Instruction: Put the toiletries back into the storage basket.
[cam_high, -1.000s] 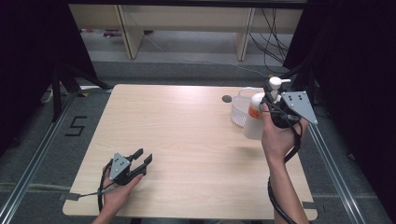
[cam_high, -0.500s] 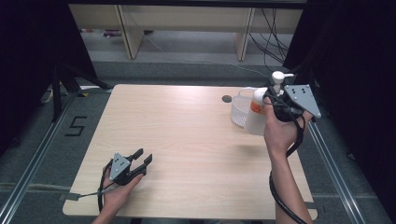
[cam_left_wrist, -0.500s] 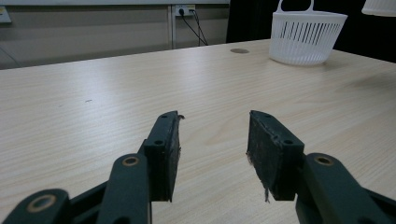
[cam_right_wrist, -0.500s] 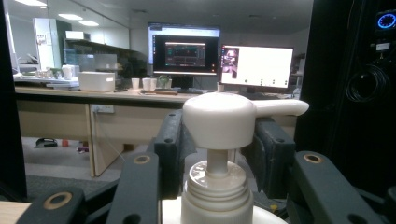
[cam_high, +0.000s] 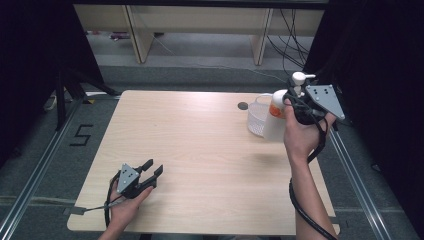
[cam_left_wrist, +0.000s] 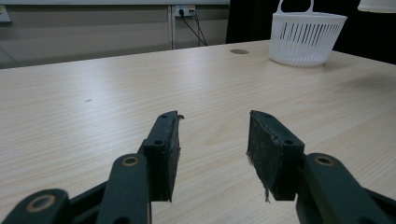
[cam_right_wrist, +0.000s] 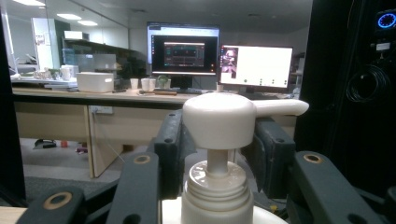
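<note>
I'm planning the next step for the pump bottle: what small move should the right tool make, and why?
Probably carry the pump bottle slightly left and lower it into the white basket. The right tool holds it lifted above the table, jaws clamped on the bottle below its pump head, right beside the basket; the left tool rests open, far off.

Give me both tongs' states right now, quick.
Left tongs: open, nothing between the jaws, resting low over the table.
Right tongs: closed on the pump bottle, lifted beside the white basket.
</note>
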